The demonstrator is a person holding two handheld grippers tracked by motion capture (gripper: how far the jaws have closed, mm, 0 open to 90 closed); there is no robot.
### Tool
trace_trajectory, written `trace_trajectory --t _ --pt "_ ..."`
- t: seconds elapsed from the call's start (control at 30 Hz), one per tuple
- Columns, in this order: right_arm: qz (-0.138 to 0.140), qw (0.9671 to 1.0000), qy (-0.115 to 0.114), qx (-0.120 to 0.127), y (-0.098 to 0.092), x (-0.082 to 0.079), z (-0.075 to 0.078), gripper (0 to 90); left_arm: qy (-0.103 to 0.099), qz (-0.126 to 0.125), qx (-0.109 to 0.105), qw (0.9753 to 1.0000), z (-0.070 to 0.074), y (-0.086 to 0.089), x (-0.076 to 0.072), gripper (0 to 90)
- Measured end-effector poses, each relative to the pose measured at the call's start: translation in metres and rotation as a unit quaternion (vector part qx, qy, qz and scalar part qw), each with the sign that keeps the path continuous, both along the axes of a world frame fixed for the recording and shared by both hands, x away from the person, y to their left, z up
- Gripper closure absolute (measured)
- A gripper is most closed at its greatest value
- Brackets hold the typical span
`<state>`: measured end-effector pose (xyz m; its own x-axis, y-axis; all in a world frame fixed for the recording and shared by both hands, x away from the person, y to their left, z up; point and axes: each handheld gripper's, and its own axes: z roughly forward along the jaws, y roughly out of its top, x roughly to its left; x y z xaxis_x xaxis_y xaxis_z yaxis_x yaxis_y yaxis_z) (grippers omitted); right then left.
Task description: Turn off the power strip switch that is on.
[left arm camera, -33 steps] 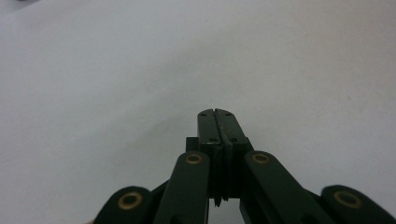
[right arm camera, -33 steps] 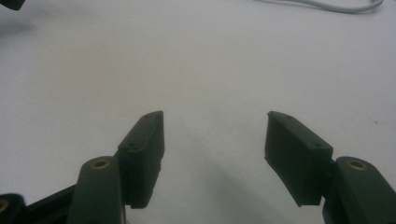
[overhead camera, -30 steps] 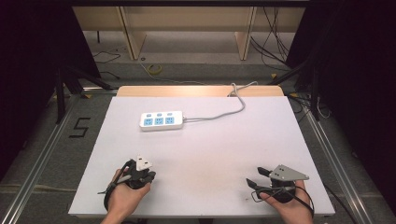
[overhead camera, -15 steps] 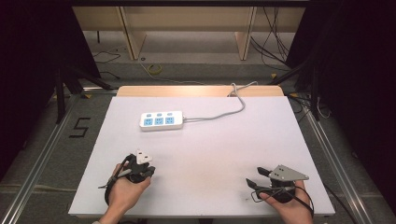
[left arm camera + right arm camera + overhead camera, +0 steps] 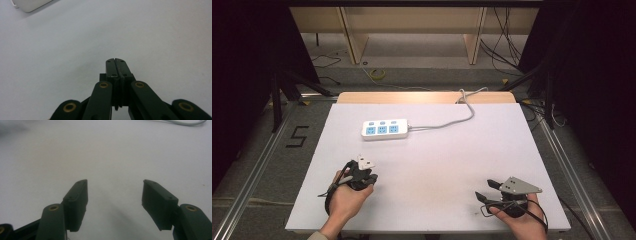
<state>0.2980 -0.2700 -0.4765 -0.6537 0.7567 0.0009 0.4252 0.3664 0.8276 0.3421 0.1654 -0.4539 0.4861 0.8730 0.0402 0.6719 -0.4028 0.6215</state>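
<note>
A white table (image 5: 432, 150) carries a white power strip (image 5: 384, 129) with its cable (image 5: 452, 120) trailing back

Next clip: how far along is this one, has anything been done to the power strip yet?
Nothing looks done: the power strip lies untouched at the far side of the table, cable trailing off the back. In hand: nothing. The left tongs are shut on nothing, the right tongs open and empty near the front edge. Any handling is left.

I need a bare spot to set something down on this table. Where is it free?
Free: the wide middle between the power strip and both hand-held grippers, left and right, plus the right side below the cable. Crowded: only the far left by the strip.
</note>
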Motion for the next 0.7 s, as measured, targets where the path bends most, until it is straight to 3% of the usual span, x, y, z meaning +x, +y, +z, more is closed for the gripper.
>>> trace_trajectory --t 0.7 --pt "0.003 1.0000 0.000 -0.001 0.001 -0.001 0.000 38.7 0.002 0.000 0.006 1.0000 0.003 -0.006 0.016 89.6"
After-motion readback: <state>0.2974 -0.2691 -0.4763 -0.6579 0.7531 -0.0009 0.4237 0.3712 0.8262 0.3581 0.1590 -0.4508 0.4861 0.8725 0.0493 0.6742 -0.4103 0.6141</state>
